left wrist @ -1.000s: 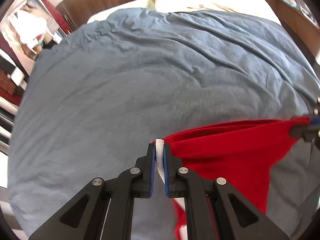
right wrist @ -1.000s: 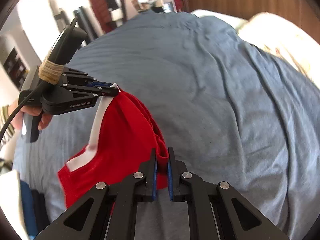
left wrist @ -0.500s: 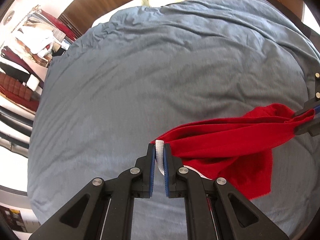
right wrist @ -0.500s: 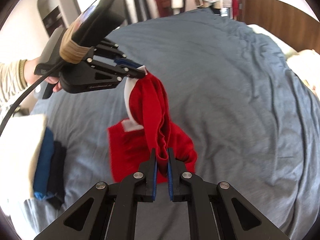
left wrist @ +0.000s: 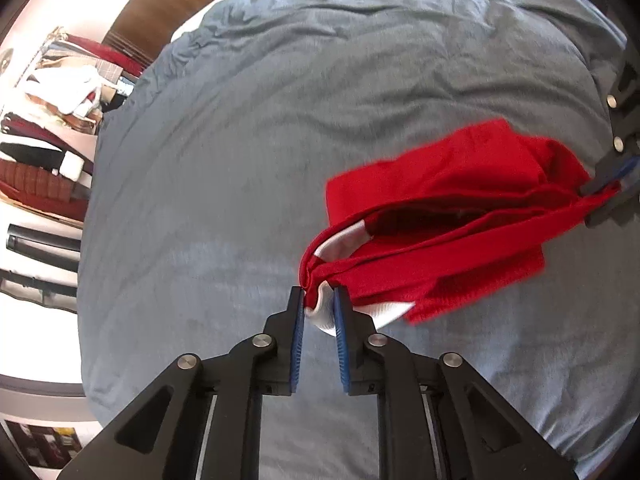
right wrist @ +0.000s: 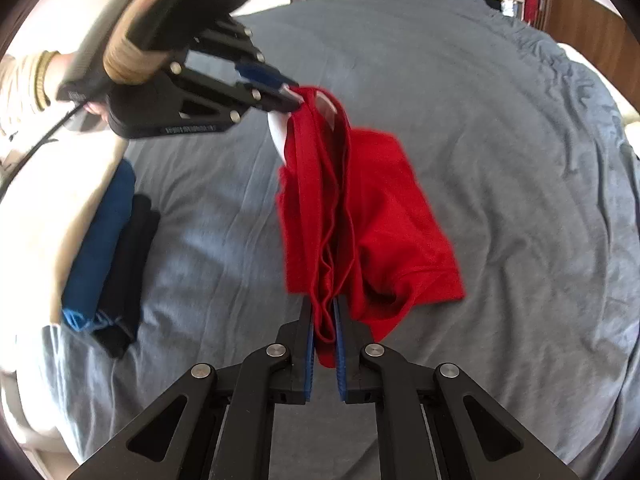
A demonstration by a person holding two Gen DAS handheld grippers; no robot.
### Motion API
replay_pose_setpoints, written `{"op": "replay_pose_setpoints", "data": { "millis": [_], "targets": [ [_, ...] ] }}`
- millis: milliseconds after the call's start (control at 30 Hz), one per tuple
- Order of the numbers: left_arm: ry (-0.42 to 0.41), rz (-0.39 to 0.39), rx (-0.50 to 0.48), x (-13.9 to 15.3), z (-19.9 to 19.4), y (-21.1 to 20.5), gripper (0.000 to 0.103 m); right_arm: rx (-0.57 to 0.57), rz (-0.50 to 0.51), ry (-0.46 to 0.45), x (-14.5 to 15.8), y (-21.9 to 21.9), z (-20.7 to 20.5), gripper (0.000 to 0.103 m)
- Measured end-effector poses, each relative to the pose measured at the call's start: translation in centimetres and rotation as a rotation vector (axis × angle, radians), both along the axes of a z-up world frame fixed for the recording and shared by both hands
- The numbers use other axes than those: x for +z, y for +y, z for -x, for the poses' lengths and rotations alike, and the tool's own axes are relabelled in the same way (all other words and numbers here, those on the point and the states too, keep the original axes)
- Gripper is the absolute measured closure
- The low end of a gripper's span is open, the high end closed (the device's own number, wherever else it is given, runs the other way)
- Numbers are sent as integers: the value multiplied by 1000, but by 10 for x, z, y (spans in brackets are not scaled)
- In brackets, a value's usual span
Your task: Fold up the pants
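Your left tongs (left wrist: 318,304) have just been opening: the blue pads (left wrist: 298,332) now stand a little apart, and the white-trimmed corner of the red pants (left wrist: 448,216) sits loosely between them at the tips, with a visible gap beside the cloth, so you no longer pinch it there. Your right tongs (right wrist: 323,320) are closed on a bunched fold of the same pants (right wrist: 360,216), the red fabric squeezed between the pads (right wrist: 309,344) and hanging a short way below them. The pants stretch between your two tongs as a gathered band, and the rest of the garment droops down and spreads onto the grey-blue bedcover (left wrist: 248,168), roughly in the middle of the bed. A white stripe shows at the end nearest your left tongs. From the right wrist view you can see your left tongs (right wrist: 294,100) from the side, tips at the upper end of the pants, with your hand (right wrist: 94,108) on the handle and a cream ribbed sleeve (right wrist: 24,84) behind it. Near the left edge of that view a stack of folded clothes (right wrist: 108,240), blue and black, lies on the bedcover (right wrist: 500,152), well apart from the pants. A cluttered rack of clothes (left wrist: 52,128) stands beyond the bed, and a wooden headboard (left wrist: 160,12) rises at the far end.
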State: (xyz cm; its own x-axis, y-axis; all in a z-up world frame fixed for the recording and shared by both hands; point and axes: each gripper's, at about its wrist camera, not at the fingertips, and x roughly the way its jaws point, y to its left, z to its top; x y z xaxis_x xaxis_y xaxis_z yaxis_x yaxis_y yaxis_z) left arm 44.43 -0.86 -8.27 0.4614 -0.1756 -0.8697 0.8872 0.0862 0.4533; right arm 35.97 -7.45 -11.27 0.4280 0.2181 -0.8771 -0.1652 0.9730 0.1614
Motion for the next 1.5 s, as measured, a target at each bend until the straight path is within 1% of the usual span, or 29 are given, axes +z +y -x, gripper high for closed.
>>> {"op": "replay_pose_setpoints", "data": {
  "millis": [33,67,100,133,167,200,233,267,333,367,433,500,567,667,733,767,833,867,933,967,1033,1133,1167,1300,1367,1400,1433,1500],
  "targets": [
    [-4,-13,-1,-1,3,4,78,5,0,11,-2,3,2,93],
    [-6,-22,-1,-3,4,6,76,7,-2,17,-4,4,3,93],
    [-6,-38,4,-5,6,10,72,11,-4,32,-6,5,5,90],
    [0,-54,6,-6,7,13,70,15,-9,47,-8,5,6,87],
    [4,-67,10,-8,9,16,69,18,-15,63,-11,7,7,79],
    [7,-83,13,-8,11,19,66,19,-24,76,-13,6,8,77],
    [6,-88,14,-7,13,21,65,15,-34,83,-13,5,11,77],
    [7,-85,19,-4,17,25,65,8,-31,89,-12,5,14,77],
    [1,-74,40,1,19,28,61,-8,-30,93,-9,3,20,77],
    [-4,-64,54,4,19,30,61,-32,-27,88,-6,1,23,77],
    [-28,-34,113,8,12,30,61,-83,7,69,-2,-5,24,77],
    [-20,1,169,13,4,32,61,-121,45,44,-2,-11,21,77],
    [27,51,222,19,-10,33,61,-156,57,49,-8,-20,13,77],
    [161,118,316,25,-37,32,61,-167,64,83,-20,-27,3,77],
    [201,138,313,29,-42,29,62,-182,89,85,-24,-29,-2,77],
    [211,152,302,30,-42,26,60,-187,80,92,-25,-30,-3,77],
    [298,175,326,24,-46,24,58,-205,49,89,-24,-32,-4,77],
    [386,175,361,14,-52,23,58,-213,49,72,-22,-32,-4,77],
    [456,159,414,-1,-61,21,59,-214,68,60,-22,-29,-8,77],
    [477,152,433,-8,-65,20,59,-213,70,71,-24,-28,-11,77],
    [501,169,464,-18,-72,19,59,-222,60,89,-30,-27,-14,77],
    [548,174,496,-34,-79,13,59,-230,78,112,-37,-28,-21,77],
    [567,163,499,-40,-80,11,59,-236,81,117,-39,-29,-22,77],
    [584,122,495,-58,-82,6,59,-268,85,130,-45,-40,-28,77],
    [586,118,501,-62,-81,7,79,-285,101,128,-47,-45,-29,77],
    [595,114,507,-62,-79,7,99,-297,101,128,-47,-49,-29,77],
    [594,115,513,-60,-78,8,98,-300,99,129,-48,-51,-30,77],
    [559,138,520,-47,-72,11,98,-301,103,127,-47,-53,-29,77]
  ]
}}
